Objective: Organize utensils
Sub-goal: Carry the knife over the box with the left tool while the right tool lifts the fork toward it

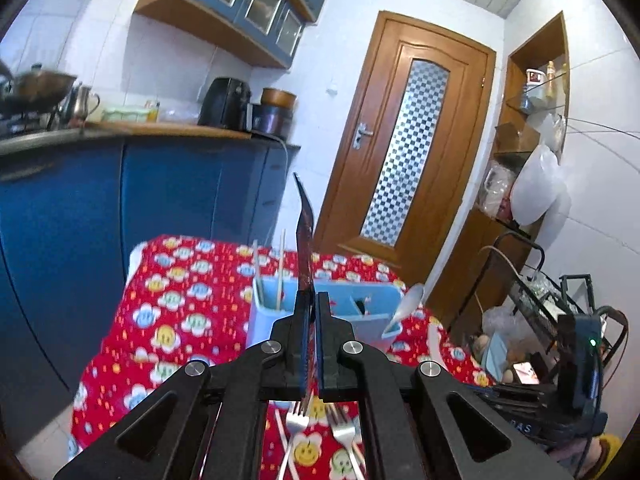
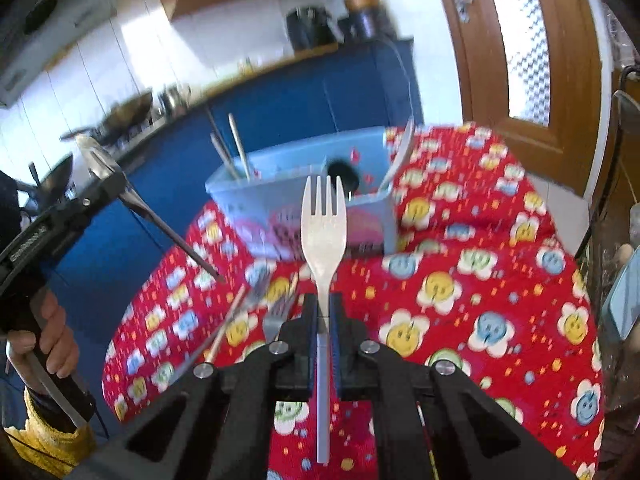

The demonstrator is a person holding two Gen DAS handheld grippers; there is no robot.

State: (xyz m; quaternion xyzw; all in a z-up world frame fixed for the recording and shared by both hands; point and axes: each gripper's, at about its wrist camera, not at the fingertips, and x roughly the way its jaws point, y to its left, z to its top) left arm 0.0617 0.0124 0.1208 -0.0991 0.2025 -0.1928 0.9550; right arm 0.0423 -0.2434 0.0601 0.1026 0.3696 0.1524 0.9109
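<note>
My right gripper [image 2: 323,316] has its jaws clenched on the handle of a white plastic fork [image 2: 323,220], tines pointing up and away, above the worktop [image 2: 460,280] with its red smiley-flower cloth. My left gripper [image 1: 312,304] grips a knife [image 1: 305,236] edge-on, jaws closed on the blade near its lower end, the blade rising upright in front of the camera. From the right wrist view the same knife shows as a dark blade slanting down toward the cloth on the left, with my left hand [image 2: 52,332] around the gripper's handle.

Under my left gripper, two metal forks [image 1: 320,424] lie side by side on the cloth; the right wrist view shows them blurred beside a thin stick-like piece I cannot make out.

Farther on stands a pale blue utensil holder [image 1: 360,308], divided into compartments. Chopsticks [image 1: 280,268] stand upright in its left compartment; a white spoon [image 1: 408,300] leans out over its right end. The middle compartment shows a dark round hole in its wall.

Beyond the worktop run blue kitchen cabinets [image 1: 160,200] with a black appliance [image 1: 226,102] on top, and a wooden door [image 1: 408,144] with a checkered glass panel.
</note>
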